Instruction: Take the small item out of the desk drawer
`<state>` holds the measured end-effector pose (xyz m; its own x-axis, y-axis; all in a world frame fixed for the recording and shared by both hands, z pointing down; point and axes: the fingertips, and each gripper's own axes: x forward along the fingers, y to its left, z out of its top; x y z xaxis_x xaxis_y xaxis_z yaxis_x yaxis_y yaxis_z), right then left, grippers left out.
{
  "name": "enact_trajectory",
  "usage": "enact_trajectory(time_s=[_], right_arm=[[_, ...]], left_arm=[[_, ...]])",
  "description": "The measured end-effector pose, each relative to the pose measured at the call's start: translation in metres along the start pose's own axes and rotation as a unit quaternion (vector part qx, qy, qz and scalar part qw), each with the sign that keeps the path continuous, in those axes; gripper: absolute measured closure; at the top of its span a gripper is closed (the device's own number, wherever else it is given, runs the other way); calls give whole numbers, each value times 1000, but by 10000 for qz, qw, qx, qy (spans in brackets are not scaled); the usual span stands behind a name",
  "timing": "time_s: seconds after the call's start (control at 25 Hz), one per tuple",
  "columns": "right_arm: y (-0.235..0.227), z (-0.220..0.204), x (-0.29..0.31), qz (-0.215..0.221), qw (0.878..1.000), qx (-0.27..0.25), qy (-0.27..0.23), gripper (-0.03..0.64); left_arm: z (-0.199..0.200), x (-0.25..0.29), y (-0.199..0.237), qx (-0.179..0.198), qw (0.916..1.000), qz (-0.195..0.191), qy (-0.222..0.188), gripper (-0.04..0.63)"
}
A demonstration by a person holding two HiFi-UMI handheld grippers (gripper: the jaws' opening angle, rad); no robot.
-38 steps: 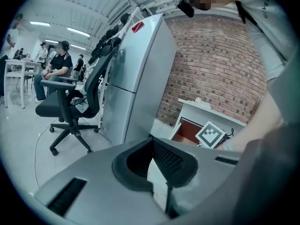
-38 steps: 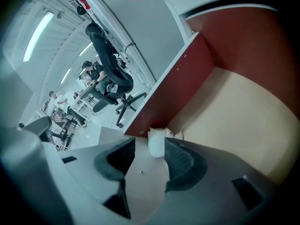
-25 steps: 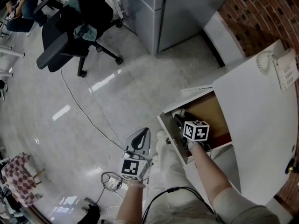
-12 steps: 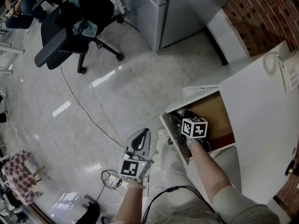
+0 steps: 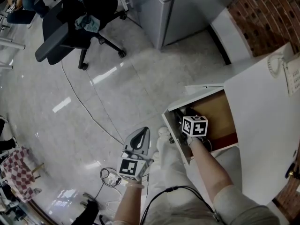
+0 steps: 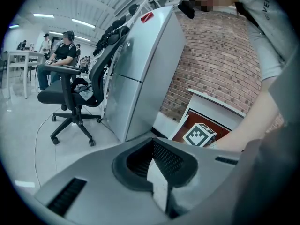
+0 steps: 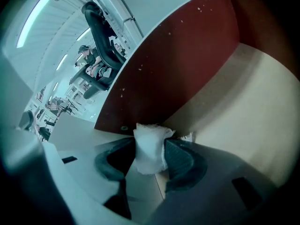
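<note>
The desk drawer [image 5: 216, 110] stands pulled out, its wooden bottom [image 7: 234, 107] bare. My right gripper [image 5: 182, 117] reaches into its front left corner, under the marker cube [image 5: 194, 125]. In the right gripper view a small crumpled white item [image 7: 150, 146] fills the gap between the right gripper [image 7: 150, 157] pads. The jaws are closing, and both pads touch the item's sides. My left gripper [image 5: 143, 133] hangs over the floor left of the drawer, shut with nothing in it; its pads [image 6: 161, 161] meet in the left gripper view.
The white desk top [image 5: 262, 121] carries a telephone [image 5: 288, 69] at its far edge. A brick wall [image 5: 262, 13] and a grey cabinet [image 5: 183, 8] stand behind. A black office chair [image 5: 70, 22] is at far left, and a cable [image 5: 89, 111] runs across the floor.
The right gripper has stayed in the drawer's front corner, shifting only slightly. The left gripper has kept its place over the floor.
</note>
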<state>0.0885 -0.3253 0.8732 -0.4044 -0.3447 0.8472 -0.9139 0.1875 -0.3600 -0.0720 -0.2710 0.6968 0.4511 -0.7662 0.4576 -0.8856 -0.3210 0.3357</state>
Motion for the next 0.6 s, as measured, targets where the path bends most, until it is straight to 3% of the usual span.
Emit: enact_trajectory(time_s=[0.08,0.6], right_arm=[[-2,0,0,-75,10000,17,-14,439],[1,-3,-18,-10,9997,153,-191,448]], left_arm=[[-2,-2,0,24,10000,-6,10,595],[-3,-9,-7,47,10000,-34,60,595]])
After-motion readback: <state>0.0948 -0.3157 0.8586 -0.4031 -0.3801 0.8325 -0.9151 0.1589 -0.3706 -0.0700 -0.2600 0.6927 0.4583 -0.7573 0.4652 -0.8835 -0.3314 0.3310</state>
